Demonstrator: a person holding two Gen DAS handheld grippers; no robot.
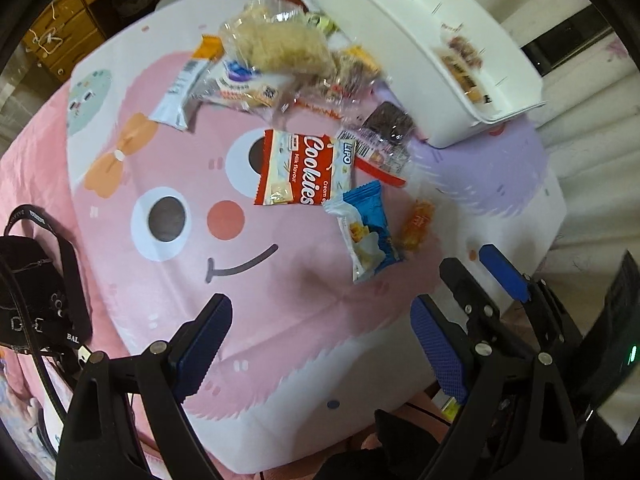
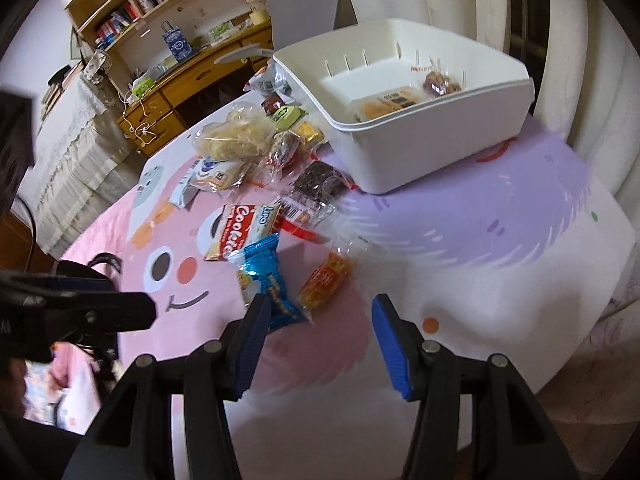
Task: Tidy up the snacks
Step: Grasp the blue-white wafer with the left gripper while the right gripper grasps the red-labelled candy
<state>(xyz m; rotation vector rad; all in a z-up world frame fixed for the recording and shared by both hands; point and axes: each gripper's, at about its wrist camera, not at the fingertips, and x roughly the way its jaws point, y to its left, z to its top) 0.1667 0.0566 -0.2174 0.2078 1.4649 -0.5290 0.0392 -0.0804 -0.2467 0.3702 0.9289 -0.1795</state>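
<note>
Both grippers hang above a surface (image 1: 132, 280) covered by a pink and lilac cartoon cloth, and both sets of jaws are spread wide with nothing between them. The left gripper (image 1: 320, 344) is over the pink part of the cloth, with the blue snack packet (image 1: 366, 232) ahead of it and slightly right, well apart from its pads. The right gripper (image 2: 318, 340) sits lower and nearer to that same blue packet (image 2: 266, 284), whose lower end lies just beside the left-hand pad (image 2: 250, 348) without being gripped; a small orange snack (image 2: 326, 280) lies ahead, roughly between the lines of the two pads. Beyond these lies a red and white cookie pack (image 1: 304, 166), then a heap of clear-wrapped snacks (image 1: 280, 52), including a pale noodle-like block. A white bin (image 2: 420, 148) stands at the far right of the surface and holds a few packets (image 2: 400, 100). A black bag (image 1: 36, 292) lies at the left edge.
</note>
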